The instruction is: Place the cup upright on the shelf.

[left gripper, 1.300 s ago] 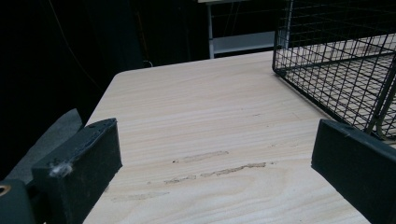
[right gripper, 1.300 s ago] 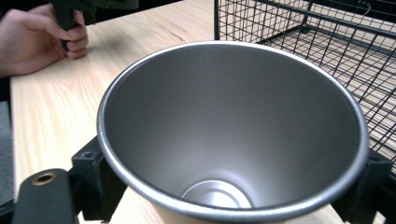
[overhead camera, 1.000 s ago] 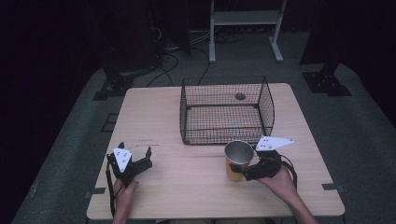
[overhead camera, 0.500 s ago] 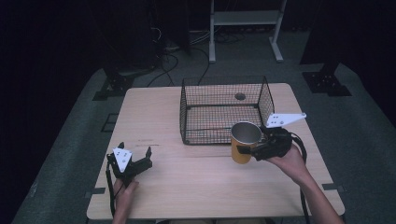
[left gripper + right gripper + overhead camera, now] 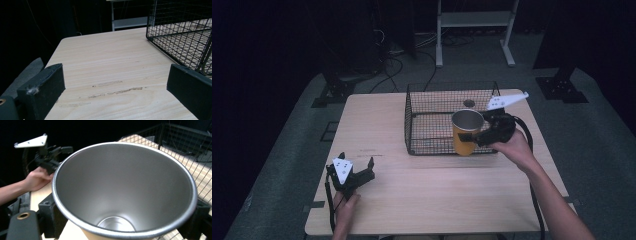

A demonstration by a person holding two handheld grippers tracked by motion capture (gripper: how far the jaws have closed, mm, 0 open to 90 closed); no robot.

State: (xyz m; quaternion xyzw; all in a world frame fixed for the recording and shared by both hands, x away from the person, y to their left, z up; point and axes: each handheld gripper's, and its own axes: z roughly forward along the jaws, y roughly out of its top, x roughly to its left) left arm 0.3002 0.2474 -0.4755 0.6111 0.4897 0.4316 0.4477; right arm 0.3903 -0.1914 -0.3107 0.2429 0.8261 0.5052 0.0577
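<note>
My right claw is clamped on the cup, one jaw on each side of its wall, so the jaws stand only as wide as the cup itself. The cup is yellow outside and bare steel inside, upright and empty, and I hold it up off the table, against the front right part of the wire basket, its rim about level with the basket's top edge. Along my right claw's jaws I look straight down into the steel bowl of the cup, with the basket's mesh just beyond it. My left claw sits low over the table, well apart from the basket toward its front left, jaws spread wide with only bare wood between them. The basket's near corner shows beside my left claw's far jaw.
</note>
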